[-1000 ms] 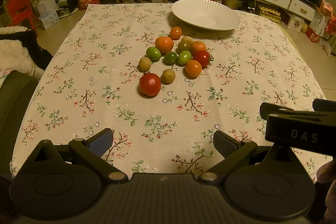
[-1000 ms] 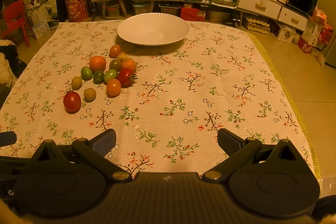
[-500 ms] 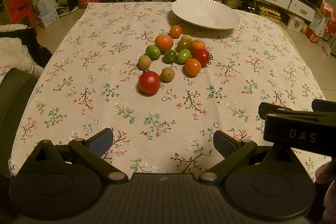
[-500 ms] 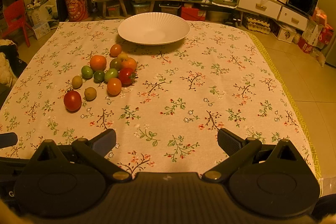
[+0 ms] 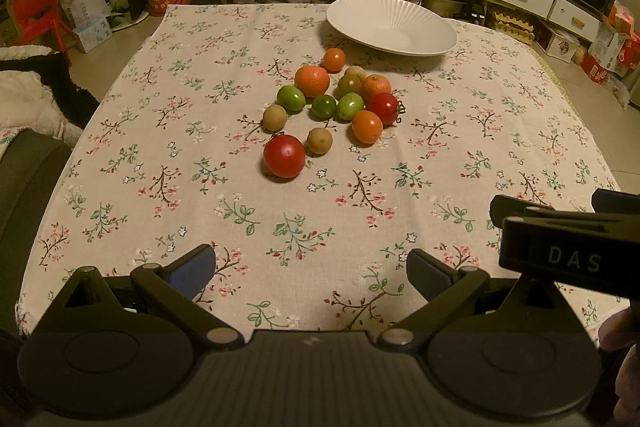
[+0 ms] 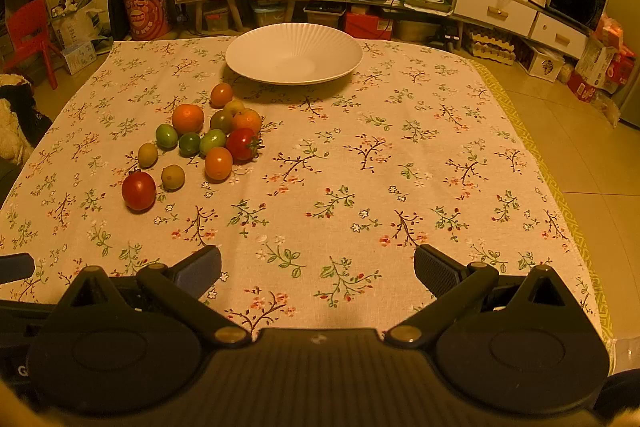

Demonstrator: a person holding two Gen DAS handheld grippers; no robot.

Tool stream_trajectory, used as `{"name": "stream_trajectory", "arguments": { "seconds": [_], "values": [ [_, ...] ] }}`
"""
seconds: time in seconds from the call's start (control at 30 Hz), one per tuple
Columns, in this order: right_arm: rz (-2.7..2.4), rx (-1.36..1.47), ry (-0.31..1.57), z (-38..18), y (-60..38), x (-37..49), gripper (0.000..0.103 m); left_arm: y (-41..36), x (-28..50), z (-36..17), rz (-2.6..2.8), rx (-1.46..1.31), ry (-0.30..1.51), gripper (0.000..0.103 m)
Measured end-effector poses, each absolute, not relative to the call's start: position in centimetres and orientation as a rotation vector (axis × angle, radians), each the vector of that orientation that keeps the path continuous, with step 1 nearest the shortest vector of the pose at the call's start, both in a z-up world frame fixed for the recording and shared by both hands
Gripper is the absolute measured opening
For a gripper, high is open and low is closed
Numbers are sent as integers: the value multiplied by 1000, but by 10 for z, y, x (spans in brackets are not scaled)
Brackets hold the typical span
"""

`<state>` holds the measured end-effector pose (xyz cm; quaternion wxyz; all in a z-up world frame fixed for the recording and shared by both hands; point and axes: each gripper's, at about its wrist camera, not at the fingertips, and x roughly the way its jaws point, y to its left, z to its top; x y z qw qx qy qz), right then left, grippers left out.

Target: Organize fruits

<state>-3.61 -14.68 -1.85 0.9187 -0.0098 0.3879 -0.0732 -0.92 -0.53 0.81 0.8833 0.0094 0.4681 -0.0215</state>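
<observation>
- Left gripper hangs over the near edge of the floral cloth, fingers spread wide, nothing between them.
- Right gripper likewise has its fingers wide apart and empty.
- Fruits lie clustered on the cloth, just in front of the plate.
- A big red tomato sits nearest, beside a brownish fruit.
- The plate holds no fruit.

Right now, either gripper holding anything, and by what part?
Nothing held. Left gripper and right gripper both have open jaws; the fruits lie untouched on the table.
</observation>
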Motion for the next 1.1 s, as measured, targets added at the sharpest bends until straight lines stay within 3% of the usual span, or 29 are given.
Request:
{"name": "stream_trajectory", "arguments": {
  "seconds": [1.1],
  "values": [
    [-31, -106, 875, -46, -133, -47, 103, 26, -49, -22, -158, 20, 1015, 100]
  ]
}}
